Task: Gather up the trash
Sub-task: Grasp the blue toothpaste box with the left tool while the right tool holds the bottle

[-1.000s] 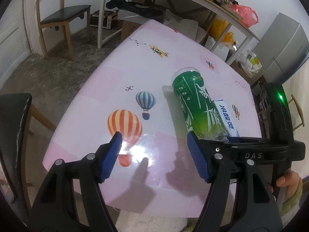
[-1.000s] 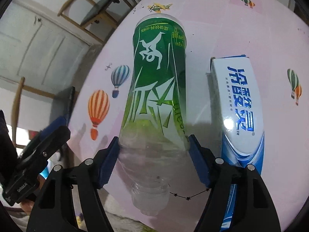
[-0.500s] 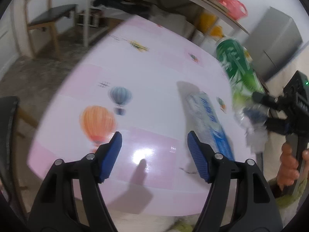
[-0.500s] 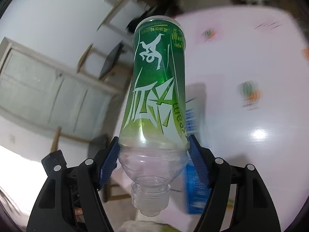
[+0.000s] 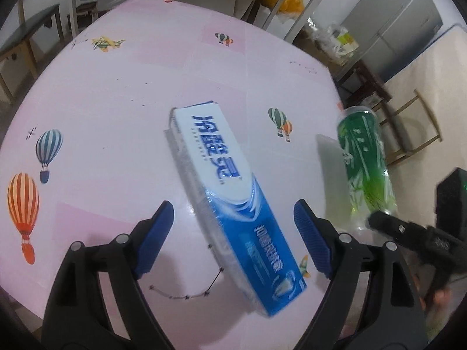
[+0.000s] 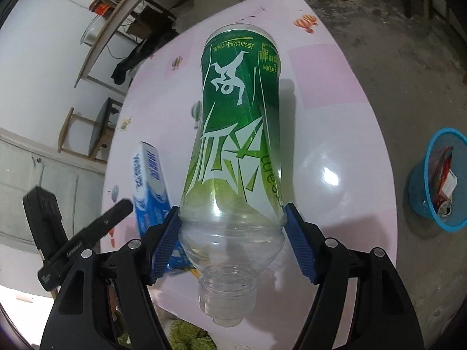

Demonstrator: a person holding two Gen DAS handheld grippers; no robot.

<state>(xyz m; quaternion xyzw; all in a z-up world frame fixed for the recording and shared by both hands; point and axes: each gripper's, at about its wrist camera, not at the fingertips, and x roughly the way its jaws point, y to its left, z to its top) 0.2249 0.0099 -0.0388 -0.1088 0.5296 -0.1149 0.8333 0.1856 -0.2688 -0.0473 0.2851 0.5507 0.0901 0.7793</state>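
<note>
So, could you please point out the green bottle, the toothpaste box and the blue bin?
green bottle [image 6: 236, 134]: right wrist view, label middle.
toothpaste box [image 5: 224, 175]: left wrist view, top face.
blue bin [image 6: 420, 201]: right wrist view, outer wall.

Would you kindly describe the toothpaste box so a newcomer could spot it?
Start at the pink table printed with balloons. Near its front edge lies a long toothpaste box, flat between the open left gripper fingers. It alone is blue and white; the bottle is green.

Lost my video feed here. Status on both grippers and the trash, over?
Right gripper clamped on green bottle, bin on the floor beyond. Left gripper open, jaws just widened, straddling toothpaste box on table. Nothing blocking.
</note>
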